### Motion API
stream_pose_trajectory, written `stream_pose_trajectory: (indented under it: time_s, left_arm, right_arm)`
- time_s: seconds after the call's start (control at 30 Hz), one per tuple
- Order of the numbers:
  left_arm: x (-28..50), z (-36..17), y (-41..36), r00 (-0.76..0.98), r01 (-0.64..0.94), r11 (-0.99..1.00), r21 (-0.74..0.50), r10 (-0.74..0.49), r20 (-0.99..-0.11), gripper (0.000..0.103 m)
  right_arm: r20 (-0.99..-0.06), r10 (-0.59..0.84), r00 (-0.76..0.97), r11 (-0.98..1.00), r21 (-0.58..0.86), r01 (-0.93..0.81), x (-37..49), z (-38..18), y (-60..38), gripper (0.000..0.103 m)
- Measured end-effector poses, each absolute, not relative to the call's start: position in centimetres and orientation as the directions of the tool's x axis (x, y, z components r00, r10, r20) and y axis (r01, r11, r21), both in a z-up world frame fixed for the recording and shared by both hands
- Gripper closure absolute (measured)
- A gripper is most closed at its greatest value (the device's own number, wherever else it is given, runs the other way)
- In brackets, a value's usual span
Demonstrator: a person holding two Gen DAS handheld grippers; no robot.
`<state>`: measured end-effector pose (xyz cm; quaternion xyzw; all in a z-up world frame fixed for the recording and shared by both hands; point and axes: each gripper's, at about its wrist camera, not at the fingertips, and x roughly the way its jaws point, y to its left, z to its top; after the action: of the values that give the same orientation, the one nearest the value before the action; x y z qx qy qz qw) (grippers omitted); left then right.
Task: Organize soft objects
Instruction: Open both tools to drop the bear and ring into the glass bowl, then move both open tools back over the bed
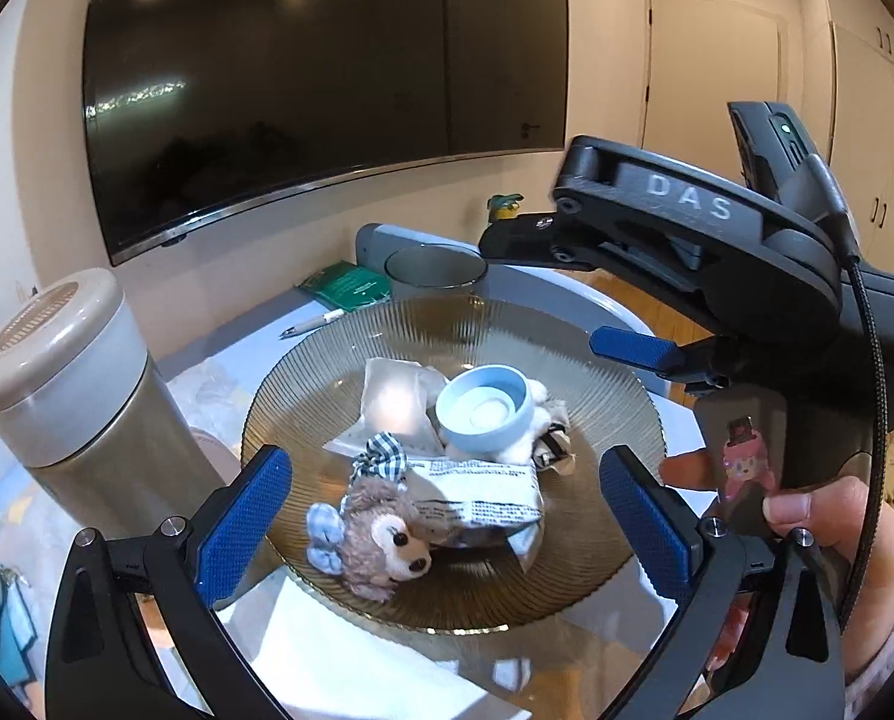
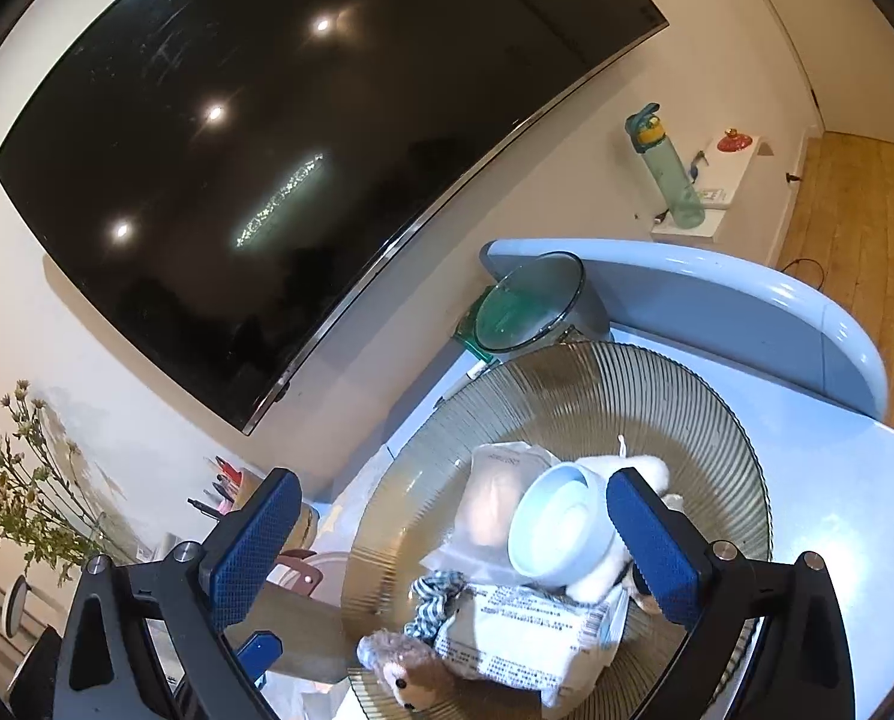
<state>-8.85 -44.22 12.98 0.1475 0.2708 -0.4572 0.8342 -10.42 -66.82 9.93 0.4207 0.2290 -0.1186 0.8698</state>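
Observation:
A ribbed glass plate (image 1: 597, 354) holds a pile: a brown plush bear (image 1: 387, 531) with a checked bow, a printed white packet (image 1: 483, 501), a clear pouch (image 1: 393, 402), a pale blue cup (image 1: 483, 411) on its side and a white plush (image 1: 537, 420) under it. My left gripper (image 1: 447, 525) is open, its jaws either side of the bear and packet. My right gripper (image 2: 453, 546) is open above the plate (image 2: 717, 420), over the cup (image 2: 558, 531), packet (image 2: 525, 642) and bear (image 2: 405, 669). Its body also shows in the left wrist view (image 1: 717, 252).
A beige thermos (image 1: 81, 396) stands left of the plate. A glass tumbler (image 1: 435, 273), a green booklet (image 1: 345, 285) and a pen (image 1: 312, 324) lie behind it. A big dark TV (image 1: 327, 84) hangs on the wall. A green bottle (image 2: 669, 171) stands far right.

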Motion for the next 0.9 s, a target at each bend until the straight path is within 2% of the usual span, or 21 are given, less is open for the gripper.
stream_pose_trajectory:
  time_s: [0.37,0.9]
  left_arm:
    - [-9.3,14.0,-41.2,0.451,0.833,0.553,0.004,-0.675,-0.584,0.001]
    - [-6.6,15.2,-30.4,0.493,0.781,0.624,-0.016,-0.633,-0.597,0.001]
  right_arm:
    - [-0.527,-0.027,0.85,0.628,0.653,0.424,-11.5,11.2,-63.7,0.001]
    - [-0.531,-0.017,0.847,0.724,0.578,0.376,-12.4,14.5,-54.1,0.001]
